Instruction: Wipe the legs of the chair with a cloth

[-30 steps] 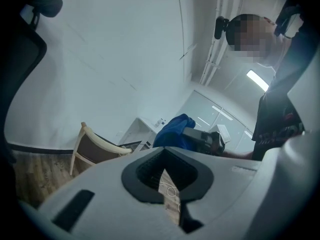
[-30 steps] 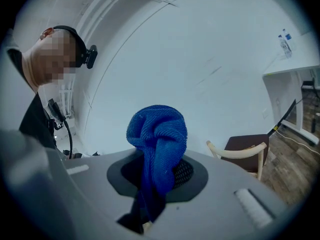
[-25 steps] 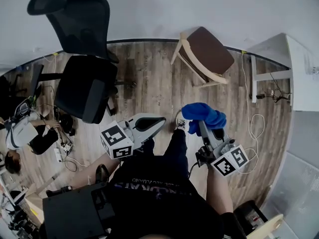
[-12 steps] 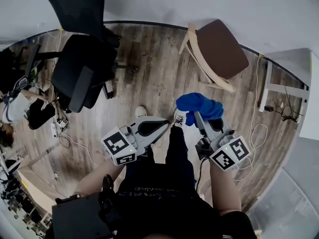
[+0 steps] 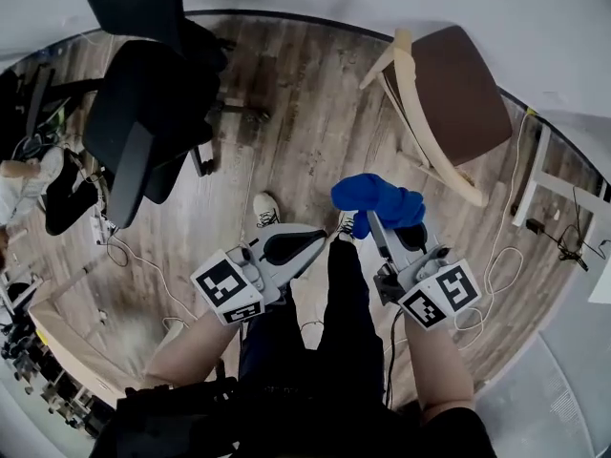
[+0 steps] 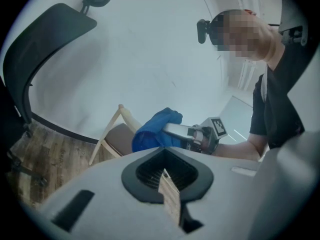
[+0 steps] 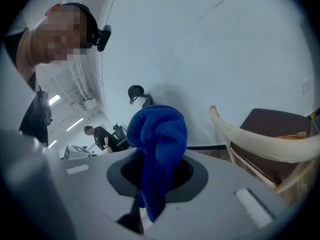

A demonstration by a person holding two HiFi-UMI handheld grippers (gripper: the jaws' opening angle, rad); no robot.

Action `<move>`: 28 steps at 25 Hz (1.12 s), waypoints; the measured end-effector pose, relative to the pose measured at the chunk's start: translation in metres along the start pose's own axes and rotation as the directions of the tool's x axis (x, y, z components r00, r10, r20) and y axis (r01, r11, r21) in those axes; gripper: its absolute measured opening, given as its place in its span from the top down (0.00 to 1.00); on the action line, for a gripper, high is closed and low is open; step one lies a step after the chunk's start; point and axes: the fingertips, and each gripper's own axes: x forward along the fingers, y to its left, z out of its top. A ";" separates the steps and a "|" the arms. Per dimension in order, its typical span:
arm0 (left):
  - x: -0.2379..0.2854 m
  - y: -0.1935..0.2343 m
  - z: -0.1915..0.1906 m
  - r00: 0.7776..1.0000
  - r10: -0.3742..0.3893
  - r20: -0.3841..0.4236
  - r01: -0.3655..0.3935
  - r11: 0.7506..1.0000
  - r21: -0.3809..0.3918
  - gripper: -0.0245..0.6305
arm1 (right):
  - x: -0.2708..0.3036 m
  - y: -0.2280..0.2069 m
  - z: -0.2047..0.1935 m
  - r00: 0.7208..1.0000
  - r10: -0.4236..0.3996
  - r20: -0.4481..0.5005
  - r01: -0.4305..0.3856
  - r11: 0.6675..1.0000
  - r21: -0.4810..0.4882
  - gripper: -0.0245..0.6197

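A blue cloth is held tight in the closed jaws of the right gripper, up in the air near the wooden chair, and the left gripper is seen shut with nothing in it.

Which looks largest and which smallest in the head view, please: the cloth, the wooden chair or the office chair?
1. Office chair
2. Wooden chair
3. Cloth, smallest even though it is nearest the camera.
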 end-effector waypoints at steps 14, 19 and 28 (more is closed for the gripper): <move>0.026 0.126 -0.093 0.981 -0.070 -0.180 0.130 0.929 0.347 0.96 | 0.106 -0.116 -0.077 0.993 -0.108 0.049 0.109 0.994 -0.014 0.84; 0.034 0.194 -0.124 0.977 -0.110 -0.182 0.176 0.897 0.406 0.96 | 0.152 -0.167 -0.106 0.987 -0.150 0.056 0.151 0.989 -0.008 0.84; 0.041 0.206 -0.194 0.986 -0.147 -0.081 0.164 0.941 0.294 0.96 | 0.155 -0.220 -0.148 0.979 -0.171 0.114 0.181 0.980 -0.079 0.84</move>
